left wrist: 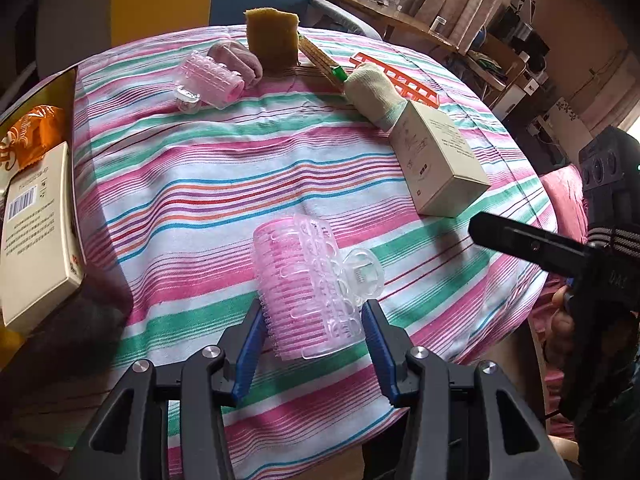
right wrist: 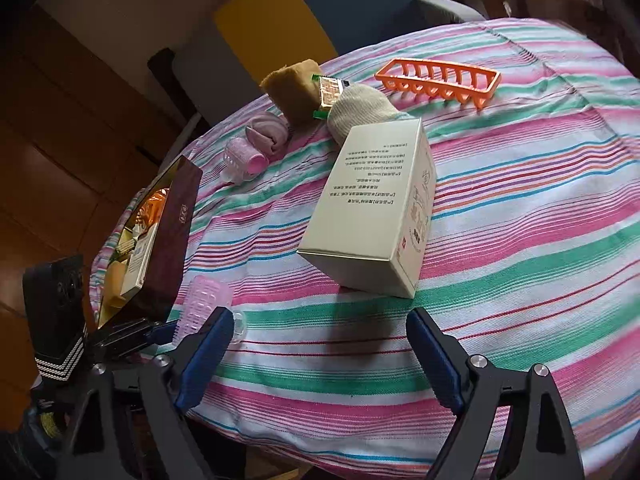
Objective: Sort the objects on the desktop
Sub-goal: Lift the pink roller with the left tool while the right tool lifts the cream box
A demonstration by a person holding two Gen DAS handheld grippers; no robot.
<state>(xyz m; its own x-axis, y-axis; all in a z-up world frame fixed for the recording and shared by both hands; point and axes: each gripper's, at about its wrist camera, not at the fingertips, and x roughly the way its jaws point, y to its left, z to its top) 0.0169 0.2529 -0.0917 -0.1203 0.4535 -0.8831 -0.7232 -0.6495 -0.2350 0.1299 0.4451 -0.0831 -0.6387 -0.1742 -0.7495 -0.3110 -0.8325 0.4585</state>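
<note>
— Blue pads of the left gripper [left wrist: 312,320] sit closest to the lens. What is between them?

— A pink hair roller [left wrist: 308,288] with a clear clip, gripped at its lower end; both pads press its sides. Its bottom edge is partly masked by the fingers.

— And to that gripper's left?

— An open dark box [left wrist: 40,200] at the table's edge, cut off by the frame. Inside are an orange packet and a cream carton with a barcode; the rest is out of sight.

— Ahead of it?

— A second pink roller [left wrist: 212,78] far ahead, touching a rolled pink sock [left wrist: 240,60]. Then a brown sponge [left wrist: 272,42] and a snack bar with a green end, its print too small to read. Further right, a cream sock [left wrist: 372,88] covers part of an orange rack [left wrist: 400,76].

— Right of the roller?

— A cream box [left wrist: 436,160] lying flat on the striped cloth [left wrist: 200,184], well apart from the roller.

— The right gripper [right wrist: 320,356]?

— Jaws spread wide, nothing between them, only cloth. The cream box lies just ahead. In the left view only one black finger and part of a hand show; the rest is cropped.
</note>
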